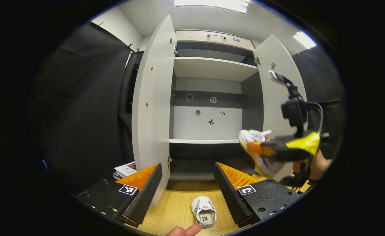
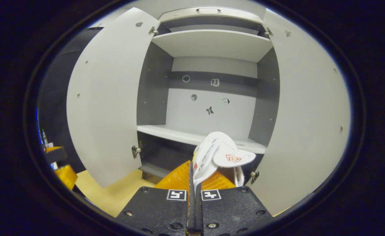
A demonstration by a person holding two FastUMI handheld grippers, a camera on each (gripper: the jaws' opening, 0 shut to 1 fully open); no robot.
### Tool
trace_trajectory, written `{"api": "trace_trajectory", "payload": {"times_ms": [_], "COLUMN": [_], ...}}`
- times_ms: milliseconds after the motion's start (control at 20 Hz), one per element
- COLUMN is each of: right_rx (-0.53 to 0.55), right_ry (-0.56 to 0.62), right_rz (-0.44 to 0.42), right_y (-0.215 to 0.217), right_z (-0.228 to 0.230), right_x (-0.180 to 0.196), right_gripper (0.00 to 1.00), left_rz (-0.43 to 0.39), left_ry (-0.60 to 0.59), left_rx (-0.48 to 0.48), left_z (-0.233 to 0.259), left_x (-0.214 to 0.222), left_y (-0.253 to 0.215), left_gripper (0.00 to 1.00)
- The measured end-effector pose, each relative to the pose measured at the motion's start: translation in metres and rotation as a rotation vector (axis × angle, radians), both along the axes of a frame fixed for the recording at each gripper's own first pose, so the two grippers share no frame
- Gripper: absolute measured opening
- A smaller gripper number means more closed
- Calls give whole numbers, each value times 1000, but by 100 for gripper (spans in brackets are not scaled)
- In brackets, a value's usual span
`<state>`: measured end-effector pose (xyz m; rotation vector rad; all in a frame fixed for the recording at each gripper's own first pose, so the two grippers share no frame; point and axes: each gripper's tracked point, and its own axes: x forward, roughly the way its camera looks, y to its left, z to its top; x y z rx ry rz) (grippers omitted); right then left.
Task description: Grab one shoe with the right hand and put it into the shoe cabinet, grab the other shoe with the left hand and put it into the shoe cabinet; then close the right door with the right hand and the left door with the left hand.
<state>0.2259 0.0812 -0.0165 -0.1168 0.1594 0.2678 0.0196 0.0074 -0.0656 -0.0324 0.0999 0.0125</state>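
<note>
R gripper (image 2: 194, 183) clenched on shoe (image 2: 217, 154), held in front of cabinet (image 2: 212, 42) shelf. Ease it in level, clear of R door (image 2: 310, 114). L gripper (image 1: 189, 186) released above 2nd shoe (image 1: 204, 211), on floor (image 1: 172, 206) near cabinet's front edge.

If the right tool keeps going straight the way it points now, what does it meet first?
Likely nothing before the cabinet: the right tool, shut on a shoe, points between the open doors at the lower shelf. The shoe's front would probably reach that shelf's edge first, though depth is unclear.
</note>
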Motion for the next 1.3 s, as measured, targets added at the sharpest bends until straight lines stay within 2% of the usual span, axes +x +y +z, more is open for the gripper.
{"api": "trace_trajectory", "payload": {"times_ms": [250,400,550,700,800,900,1150,1300], "right_rx": [-28,-48,-114,-115,-120,-135,-111,-137], "right_ry": [0,64,145,265,325,354,437,436], "right_rz": [-51,-100,-146,-170,-167,-181,-194,-217], "right_y": [-5,-12,-23,-24,-22,-24,-25,-29], "right_z": [52,54,40,14,-4,-12,-19,-20], "right_x": [94,153,204,231,243,251,249,254], "right_gripper": [4,3,4,1,4,1,4,8], "left_rz": [-5,-14,-17,-15,-18,-20,-22,-18], "left_ry": [-7,7,12,16,18,26,47,45], "left_rx": [2,12,22,30,29,38,61,56], "left_z": [1,-2,-5,-5,-6,-8,-16,-16], "left_x": [-7,-7,-6,-5,-5,-6,-11,-13], "left_y": [-4,-6,-5,-3,-3,-1,3,4], "left_gripper": [95,95,95,95,95,95,95,95]}}
